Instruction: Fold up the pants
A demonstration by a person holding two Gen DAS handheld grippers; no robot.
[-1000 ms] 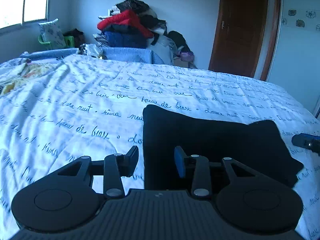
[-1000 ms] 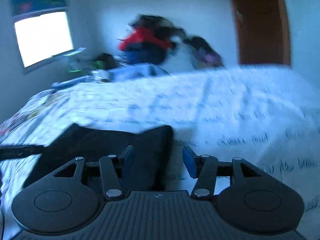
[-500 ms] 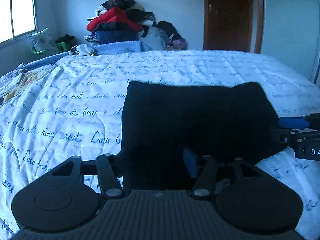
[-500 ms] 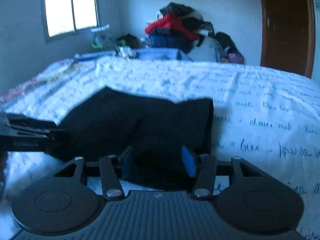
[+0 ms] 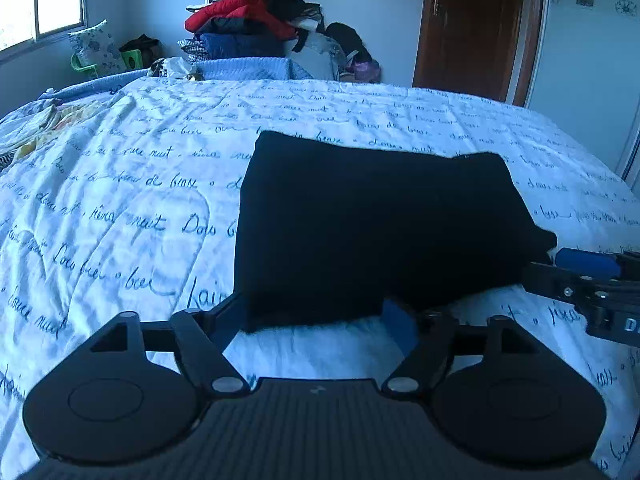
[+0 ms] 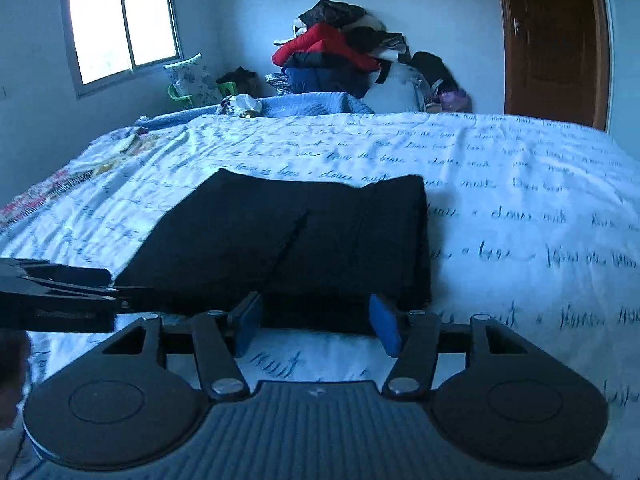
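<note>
White script-printed bedspread (image 5: 120, 208) fills both views. Left gripper (image 5: 316, 316) and right gripper (image 6: 316, 322), jaws opening, seemingly grip nothing, at the near edge of the folded black fabric pants (image 5: 372, 224) mid-frame.

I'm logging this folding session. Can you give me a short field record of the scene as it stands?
garment: black pants, folded into a flat rectangle
surface: bed with script-print sheet
left hand-held gripper: jaws opening, at the pants' near edge, nothing pinched
right hand-held gripper: jaws opening, at the near edge, nothing pinched
background: clothes pile, wooden door, window
</note>
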